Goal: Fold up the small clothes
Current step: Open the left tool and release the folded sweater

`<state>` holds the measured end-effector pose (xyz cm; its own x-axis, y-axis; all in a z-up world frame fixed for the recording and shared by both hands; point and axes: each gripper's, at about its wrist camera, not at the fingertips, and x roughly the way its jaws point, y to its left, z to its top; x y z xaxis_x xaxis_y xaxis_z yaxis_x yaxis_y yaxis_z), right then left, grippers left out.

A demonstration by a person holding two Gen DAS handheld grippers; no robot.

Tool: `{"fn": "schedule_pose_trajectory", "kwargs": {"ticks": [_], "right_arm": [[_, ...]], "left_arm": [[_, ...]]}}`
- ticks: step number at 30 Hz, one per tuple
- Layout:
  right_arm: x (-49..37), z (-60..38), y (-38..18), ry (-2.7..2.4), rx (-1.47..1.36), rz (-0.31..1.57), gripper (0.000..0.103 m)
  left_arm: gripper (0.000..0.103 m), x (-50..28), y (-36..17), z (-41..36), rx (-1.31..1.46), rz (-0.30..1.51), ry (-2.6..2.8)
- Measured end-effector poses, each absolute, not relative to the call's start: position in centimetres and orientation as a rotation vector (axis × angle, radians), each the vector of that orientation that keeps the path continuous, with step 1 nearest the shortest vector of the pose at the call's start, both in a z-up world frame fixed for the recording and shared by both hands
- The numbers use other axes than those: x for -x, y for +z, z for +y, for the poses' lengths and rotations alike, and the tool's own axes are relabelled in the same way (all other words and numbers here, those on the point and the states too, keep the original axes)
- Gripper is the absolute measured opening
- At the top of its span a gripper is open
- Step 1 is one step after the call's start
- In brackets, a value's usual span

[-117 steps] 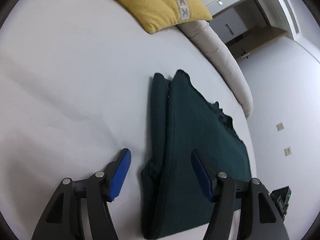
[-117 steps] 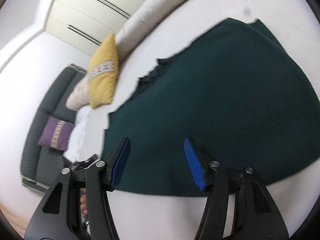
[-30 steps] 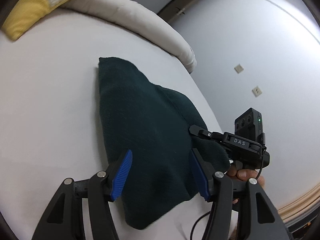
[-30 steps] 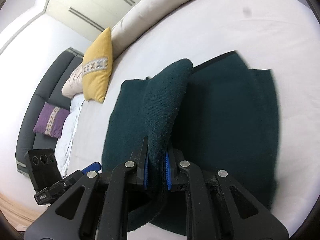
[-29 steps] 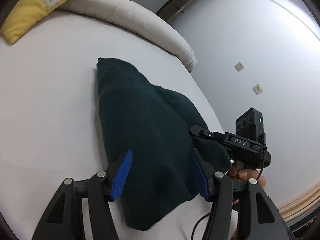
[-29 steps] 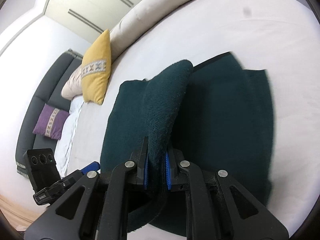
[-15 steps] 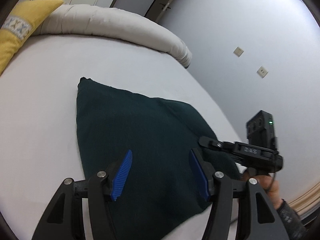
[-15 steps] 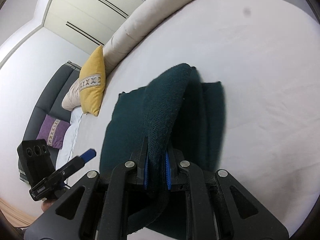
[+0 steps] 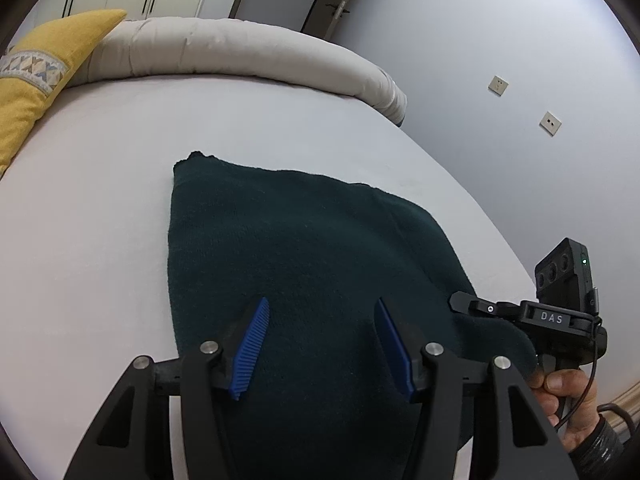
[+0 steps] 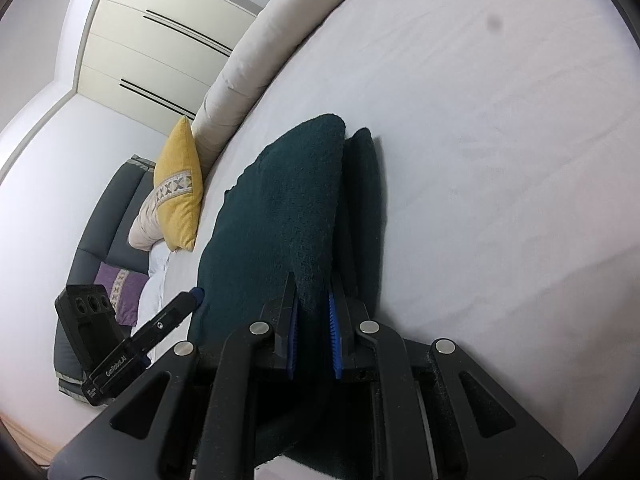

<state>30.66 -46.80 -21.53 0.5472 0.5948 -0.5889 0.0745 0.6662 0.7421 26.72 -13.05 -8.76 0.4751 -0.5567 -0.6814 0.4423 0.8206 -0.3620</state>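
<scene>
Dark green knit garment (image 9: 304,248) lies on the white bed (image 9: 100,200), already doubled over. Our right gripper (image 10: 312,338) is clamped on its near edge; left gripper (image 9: 320,346) hovers spread above it — fold underway, not yet laid flat, we judge.

Two wrist cameras, both low and close over the bed (image 9: 100,216)

The left view looks along its open fingers across the dark green garment (image 9: 304,248) toward the bolster (image 9: 240,48) and wall; the right view peers down its own fingers from the opposite side, toward the wardrobe (image 10: 160,40) — they share the garment, the yellow cushion (image 9: 36,80), and each catches the other gripper at its edge
</scene>
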Motion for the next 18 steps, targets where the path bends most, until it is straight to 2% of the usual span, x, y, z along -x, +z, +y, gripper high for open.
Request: {"fn": "schedule_pose_trajectory", "kwargs": {"ticks": [3, 6, 7, 11, 14, 18], "right_arm": [[-30.4, -46.6, -22.1, 0.353, -0.836, 0.965, 0.01], [-30.4, -47.3, -21.9, 0.33, -0.878, 0.985, 0.014], [-30.1, -47.4, -21.0, 0.292, -0.858, 0.991, 0.019], [-27.7, -45.6, -14.2, 0.237, -0.668, 0.912, 0.019], [-27.3, -42.7, -11.5, 0.314, -0.594, 0.894, 0.019], [-28.1, -39.3, -13.6, 0.366, -0.558, 1.001, 0.019]], "left_arm": [[0.059, -27.2, -9.5, -14.3, 0.053, 0.924, -0.616], [0.06, -27.9, -10.0, -14.3, 0.048, 0.944, -0.619], [0.06, -28.3, -10.0, -14.0, 0.075, 0.959, -0.62], [0.06, -28.4, -10.3, -13.9, 0.078, 0.967, -0.615], [0.061, -27.9, -10.2, -14.2, 0.053, 0.957, -0.599], [0.061, -27.9, -10.3, -14.1, 0.048, 0.969, -0.602]]}}
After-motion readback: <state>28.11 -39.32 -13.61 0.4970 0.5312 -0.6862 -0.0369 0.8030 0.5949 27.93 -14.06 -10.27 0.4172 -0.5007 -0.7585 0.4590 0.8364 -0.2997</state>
